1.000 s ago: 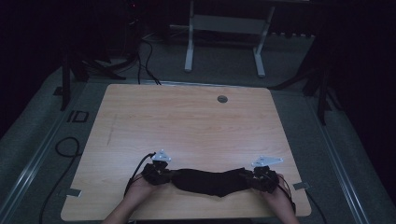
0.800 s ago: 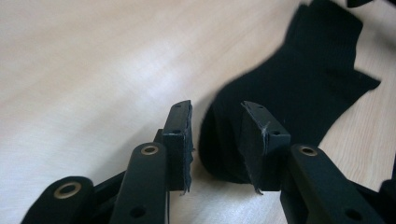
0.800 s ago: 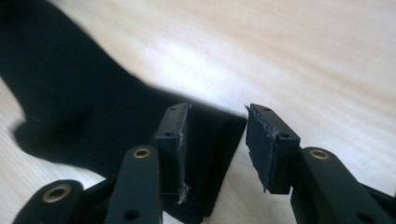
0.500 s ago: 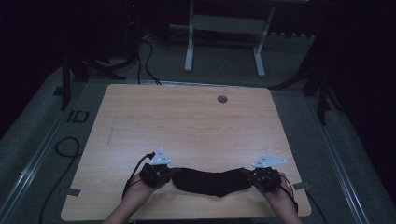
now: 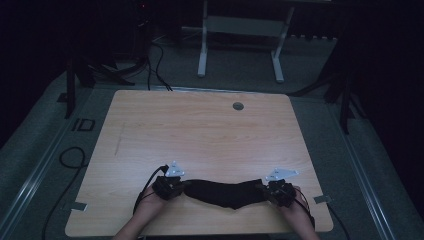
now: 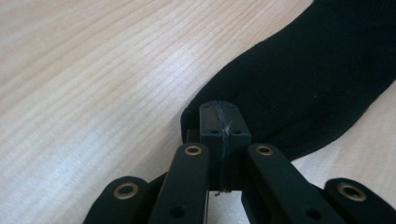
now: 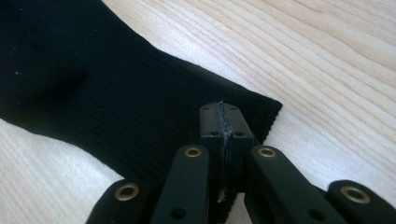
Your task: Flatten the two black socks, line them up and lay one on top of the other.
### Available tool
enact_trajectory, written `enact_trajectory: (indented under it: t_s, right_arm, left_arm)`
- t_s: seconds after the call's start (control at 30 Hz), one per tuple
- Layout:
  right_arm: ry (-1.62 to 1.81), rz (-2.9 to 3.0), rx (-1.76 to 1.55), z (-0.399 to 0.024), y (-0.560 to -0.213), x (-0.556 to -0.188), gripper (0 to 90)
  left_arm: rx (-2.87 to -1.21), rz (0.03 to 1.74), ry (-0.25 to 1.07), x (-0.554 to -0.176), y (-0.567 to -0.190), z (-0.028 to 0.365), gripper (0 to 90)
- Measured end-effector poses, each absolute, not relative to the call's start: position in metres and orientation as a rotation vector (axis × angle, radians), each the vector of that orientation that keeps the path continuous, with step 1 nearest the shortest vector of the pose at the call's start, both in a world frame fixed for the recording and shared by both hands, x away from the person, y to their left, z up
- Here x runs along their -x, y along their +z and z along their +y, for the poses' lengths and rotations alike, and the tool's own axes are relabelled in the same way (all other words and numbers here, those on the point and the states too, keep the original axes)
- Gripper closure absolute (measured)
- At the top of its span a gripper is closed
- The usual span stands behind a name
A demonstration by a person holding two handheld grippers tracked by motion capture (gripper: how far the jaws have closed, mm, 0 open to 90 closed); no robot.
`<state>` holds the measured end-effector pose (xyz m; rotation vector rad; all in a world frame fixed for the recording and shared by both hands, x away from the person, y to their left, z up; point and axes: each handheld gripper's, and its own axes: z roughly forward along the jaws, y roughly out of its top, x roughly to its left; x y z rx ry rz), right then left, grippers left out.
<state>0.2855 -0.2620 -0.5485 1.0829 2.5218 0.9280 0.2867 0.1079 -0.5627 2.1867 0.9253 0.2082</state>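
My left tongs point(image 5: 184, 186) were fully closed, and in the left gripper view point(image 6: 223, 122) the jaws stood together, pinching the rounded end of the sock point(image 5: 225, 193). My right tongs point(image 5: 261, 189) were also fully closed; in the right gripper view point(image 7: 225, 122) the jaws pressed together on the ribbed open edge of the sock point(image 7: 107, 98). Both pairs had just finished closing on the fabric.

The sock point(image 6: 308, 79) was black, of fine knitted cloth, flat and a little curved in the middle. It lay on the light wooden desk point(image 5: 200, 130), near the front edge, stretched between my two hands. Its long axis ran left to right along this edge, with the toe toward my left and the cuff toward my right.
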Motion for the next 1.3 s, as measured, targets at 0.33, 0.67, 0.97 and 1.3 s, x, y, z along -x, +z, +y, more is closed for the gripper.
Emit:
enact_trajectory:
  t_s: [0.33,0.67,0.97,1.3]
  right_arm:
    - [0.94,2.499,-1.091,-0.25,-0.55,-0.321,86.4]
    - [0.958,2.475,-1.112,-0.239,-0.55,-0.368,84.5]
    - [0.963,2.468,-1.139,-0.235,-0.549,-0.392,78.0]
    - [1.048,2.436,-1.11,-0.232,-0.536,-0.377,56.9]
  left_arm:
    - [-2.153,0.981,0.243,-0.314,-0.563,0.117,89.8]
    - [-2.146,1.007,0.302,-0.345,-0.563,0.121,89.7]
    - [-2.099,1.052,0.273,-0.365,-0.56,0.122,87.8]
    - [-2.032,1.012,0.277,-0.347,-0.544,0.129,63.5]
